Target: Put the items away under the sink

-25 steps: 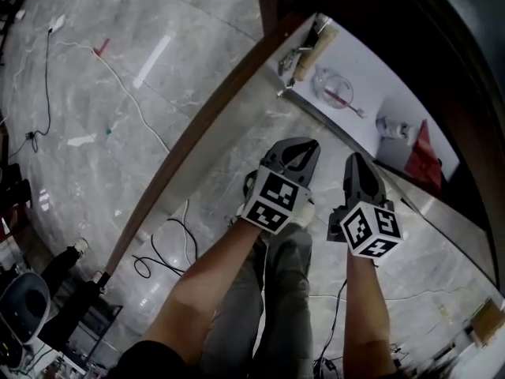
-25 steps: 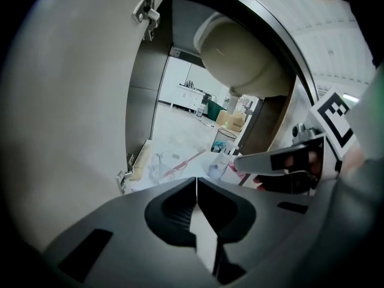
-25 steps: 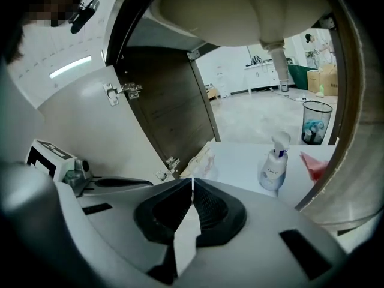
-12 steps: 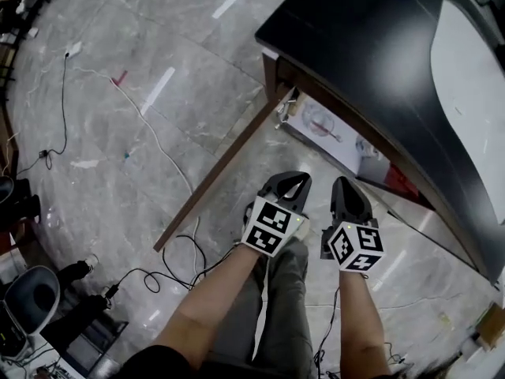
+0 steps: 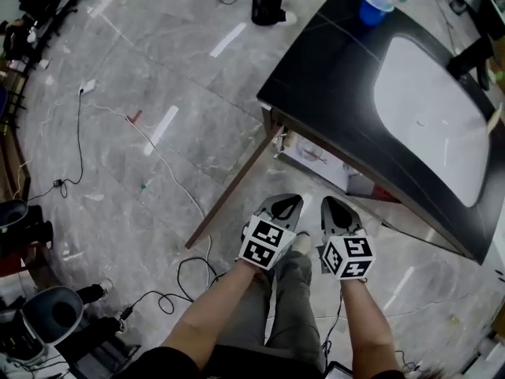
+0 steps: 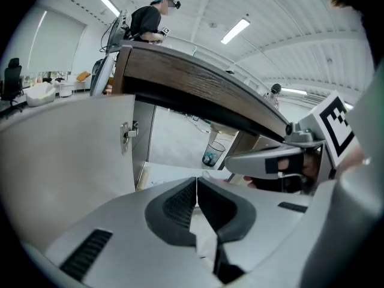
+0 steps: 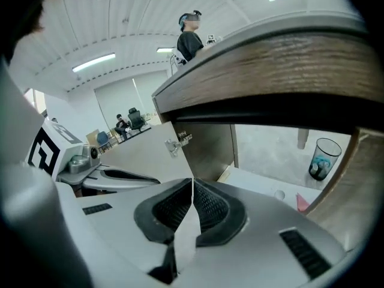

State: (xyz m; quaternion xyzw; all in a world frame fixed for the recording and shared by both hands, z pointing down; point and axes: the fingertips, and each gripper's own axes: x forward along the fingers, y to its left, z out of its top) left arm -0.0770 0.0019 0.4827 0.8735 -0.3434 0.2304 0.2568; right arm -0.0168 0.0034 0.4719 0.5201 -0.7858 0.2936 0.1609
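Black stone counter top [image 5: 331, 77] with a white oval sink bowl [image 5: 430, 109] fills the right side of the head view. Under it, the brown wooden cupboard door [image 5: 233, 188] hangs wide open and a white shelf [image 5: 316, 155] shows inside. A clear cup with something blue in it [image 7: 323, 158] stands far back in that space, and a small red thing [image 7: 302, 204] lies on the shelf.

The left gripper [image 5: 286, 204] is clenched tight with nothing in it. The right gripper [image 5: 331, 205] is the same. Both hang side by side over the floor in front of the cupboard, touching nothing.

I think this is a gap between things to put away. A blue cup [image 5: 371, 10] sits on the far corner of the counter. If it goes next, a hand must reach up there and open its jaws. If not, the door needs a push shut.

Shiny grey marble floor [image 5: 142, 77] lies all around, with a white cable [image 5: 158, 150] and a black cable [image 5: 185, 279] across it.
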